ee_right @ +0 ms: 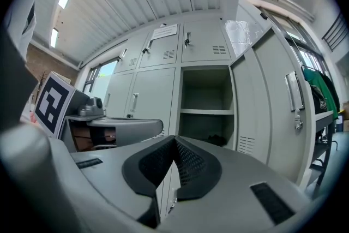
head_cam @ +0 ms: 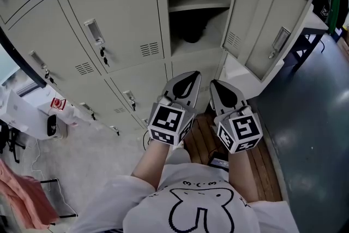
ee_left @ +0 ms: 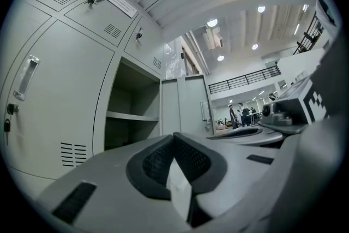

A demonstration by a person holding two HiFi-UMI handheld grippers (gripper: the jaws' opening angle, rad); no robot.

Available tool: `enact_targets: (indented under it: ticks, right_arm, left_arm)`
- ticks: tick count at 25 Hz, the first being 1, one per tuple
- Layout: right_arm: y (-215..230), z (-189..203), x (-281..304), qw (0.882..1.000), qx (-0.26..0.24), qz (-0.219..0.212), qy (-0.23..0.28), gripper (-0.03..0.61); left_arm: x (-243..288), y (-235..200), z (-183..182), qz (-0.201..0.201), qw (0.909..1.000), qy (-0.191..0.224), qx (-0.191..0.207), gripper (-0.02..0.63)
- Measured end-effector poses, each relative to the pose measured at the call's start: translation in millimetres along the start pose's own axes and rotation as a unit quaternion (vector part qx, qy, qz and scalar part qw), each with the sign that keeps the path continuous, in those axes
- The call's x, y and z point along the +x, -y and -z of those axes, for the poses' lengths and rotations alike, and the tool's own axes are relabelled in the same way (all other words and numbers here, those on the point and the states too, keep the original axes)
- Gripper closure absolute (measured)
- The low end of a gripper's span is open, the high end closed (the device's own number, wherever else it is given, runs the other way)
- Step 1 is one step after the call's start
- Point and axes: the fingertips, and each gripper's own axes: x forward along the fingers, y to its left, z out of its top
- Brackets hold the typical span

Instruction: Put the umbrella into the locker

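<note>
Umbrella [head_cam: 192, 35] in locker [head_cam: 210, 44]; both grippers empty

Dark lump at back edge of locker floor, under shelf [head_cam: 199, 6], dead ahead; long axis unreadable; left gripper [head_cam: 190, 78] and right gripper [head_cam: 221, 87] clamped on nothing; right sits nearer open door [head_cam: 267, 24], so likely closes it.

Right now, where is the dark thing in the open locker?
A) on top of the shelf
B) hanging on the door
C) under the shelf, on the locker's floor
C: the dark thing lies under the shelf, on the floor of the locker. Nothing shows on top of the shelf or on the door.
</note>
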Motion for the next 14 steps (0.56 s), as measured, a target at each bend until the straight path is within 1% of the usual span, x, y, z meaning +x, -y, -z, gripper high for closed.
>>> enact_targets:
  ticks: [3, 8, 14]
  right_arm:
    - [0.3, -4.9, 0.6, 1.000, -0.009, -0.004, -0.002, 0.566]
    - [1.1, -11.0, -1.0, 1.000, -0.018, -0.008, 0.002, 0.566]
    - [-0.6, -11.2, -5.2, 1.000, -0.015, -0.012, 0.004, 0.566]
  left_arm:
    - [-0.5, -0.9, -2.2, -0.002, 1.0000, 0.000, 0.003, 0.607]
    - [0.8, 7.4, -6.2, 0.004, 0.9997, 0.002, 0.023, 0.609]
    - [0.3, 12.5, -10.0, 0.008, 0.9997, 0.005, 0.023, 0.609]
